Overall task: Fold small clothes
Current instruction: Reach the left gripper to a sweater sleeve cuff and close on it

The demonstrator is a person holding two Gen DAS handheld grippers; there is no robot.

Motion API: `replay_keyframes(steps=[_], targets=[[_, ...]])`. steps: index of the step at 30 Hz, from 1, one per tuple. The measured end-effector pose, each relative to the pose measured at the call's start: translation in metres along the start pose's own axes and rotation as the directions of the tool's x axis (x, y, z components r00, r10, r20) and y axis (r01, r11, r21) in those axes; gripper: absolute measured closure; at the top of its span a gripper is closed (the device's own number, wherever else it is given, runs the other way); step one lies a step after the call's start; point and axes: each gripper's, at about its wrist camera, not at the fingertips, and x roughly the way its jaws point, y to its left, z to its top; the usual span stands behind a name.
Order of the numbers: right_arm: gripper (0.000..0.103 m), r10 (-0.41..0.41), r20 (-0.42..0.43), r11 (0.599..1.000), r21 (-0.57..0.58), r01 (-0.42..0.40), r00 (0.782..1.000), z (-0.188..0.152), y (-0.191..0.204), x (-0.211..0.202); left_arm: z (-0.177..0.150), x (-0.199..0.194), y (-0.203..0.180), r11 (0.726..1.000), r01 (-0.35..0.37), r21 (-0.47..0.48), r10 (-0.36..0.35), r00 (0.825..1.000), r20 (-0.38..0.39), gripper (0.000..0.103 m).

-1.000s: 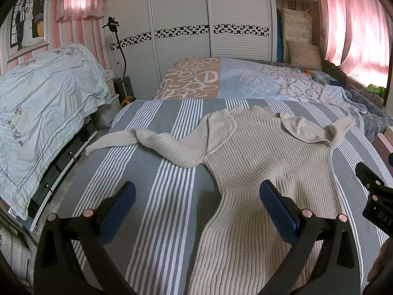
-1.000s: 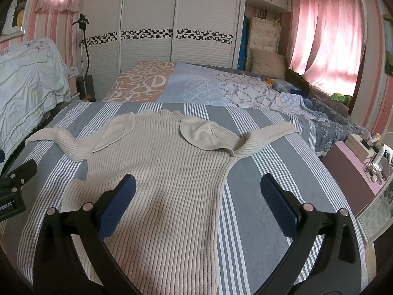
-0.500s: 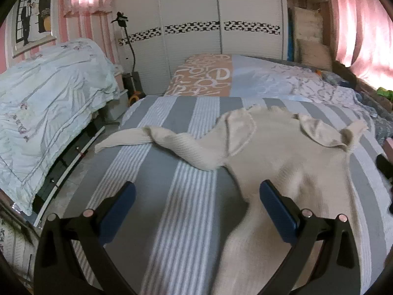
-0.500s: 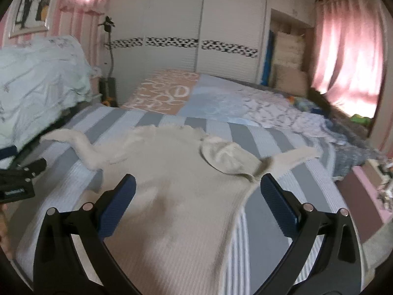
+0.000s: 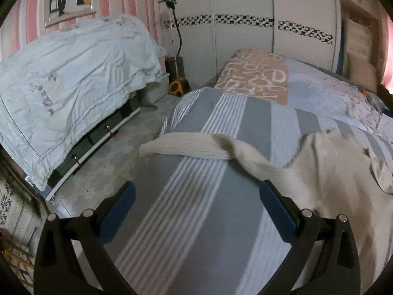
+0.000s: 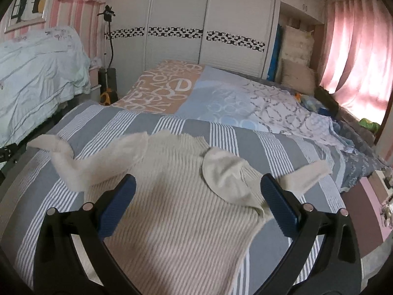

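A cream ribbed sweater (image 6: pixel 181 211) lies flat on the grey striped bedspread (image 6: pixel 258 142), collar away from me, both sleeves spread outward. In the left wrist view its left sleeve (image 5: pixel 194 146) stretches toward the bed's left edge, and the body (image 5: pixel 326 184) fills the right side. My left gripper (image 5: pixel 195 207) hovers open over bare bedspread (image 5: pixel 201 211), just short of that sleeve. My right gripper (image 6: pixel 196 201) is open above the sweater's chest, with the right sleeve (image 6: pixel 304 174) past its right finger. Neither holds anything.
A second bed under a pale quilt (image 5: pixel 68 78) stands to the left across a narrow floor gap (image 5: pixel 103 162). A garment steamer (image 5: pixel 176 73) stands by the white wardrobe (image 6: pixel 203 24). Patterned bedding (image 6: pixel 221 93) lies beyond the sweater. Pink curtains (image 6: pixel 356 56) hang at right.
Both grippers have advanced toward the sweater's shoulders. The left view has swung left to the left sleeve and floor; the right one has moved forward over the chest. Both stay open.
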Motion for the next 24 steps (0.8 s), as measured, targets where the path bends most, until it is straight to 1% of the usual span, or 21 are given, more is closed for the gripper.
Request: replay_keyframes(steps=[2,4,6,9,11,13,15,16,19,22,24], targets=[[0.003,0.011,-0.006,1.0,-0.001,-0.011,1.0,0.004,0.002,0.008,0.005,0.019,0.014,1.0,0.008,-0.015,-0.008,1.0,-0.012,0.002],[0.003,0.019,-0.015,1.0,-0.001,-0.019,1.0,0.007,0.007,0.015,0.008,0.039,0.024,1.0,-0.017,-0.011,0.016,0.999,-0.032,0.002],[0.003,0.025,-0.026,1.0,-0.004,-0.025,0.999,0.01,0.012,0.025,0.012,0.056,0.031,1.0,-0.024,-0.004,0.023,0.999,-0.046,0.002],[0.003,0.013,-0.042,1.0,-0.02,-0.014,0.999,0.013,0.019,0.041,0.014,0.079,0.034,1.0,-0.021,-0.014,0.02,0.996,-0.085,0.002],[0.003,-0.007,-0.053,0.999,-0.033,0.005,0.999,0.016,0.023,0.053,0.015,0.096,0.032,0.999,-0.037,-0.029,0.034,0.993,-0.116,0.002],[0.003,-0.024,-0.062,0.999,-0.043,0.021,0.998,0.02,0.027,0.062,0.018,0.11,0.03,0.994,-0.067,-0.082,0.054,0.987,-0.151,0.002],[0.003,-0.036,-0.047,0.997,-0.064,0.033,0.998,0.025,0.03,0.069,0.023,0.12,0.033,0.988,-0.057,-0.145,0.032,0.985,-0.167,0.002],[0.003,-0.04,-0.039,0.996,-0.076,0.037,0.998,0.027,0.032,0.071,0.025,0.123,0.033,0.984,-0.066,-0.164,0.039,0.985,-0.166,0.002],[0.003,-0.063,-0.035,0.992,-0.112,0.059,0.997,0.031,0.034,0.082,0.032,0.137,0.039,0.974,-0.134,-0.184,0.102,0.98,-0.172,0.002],[0.003,-0.074,-0.047,0.99,-0.126,0.067,0.996,0.032,0.032,0.094,0.034,0.153,0.048,0.962,-0.14,-0.235,0.093,0.975,-0.2,0.002],[0.003,-0.079,-0.054,0.99,-0.125,0.072,0.995,0.03,0.029,0.099,0.036,0.164,0.053,0.954,-0.151,-0.261,0.094,0.971,-0.22,0.004]])
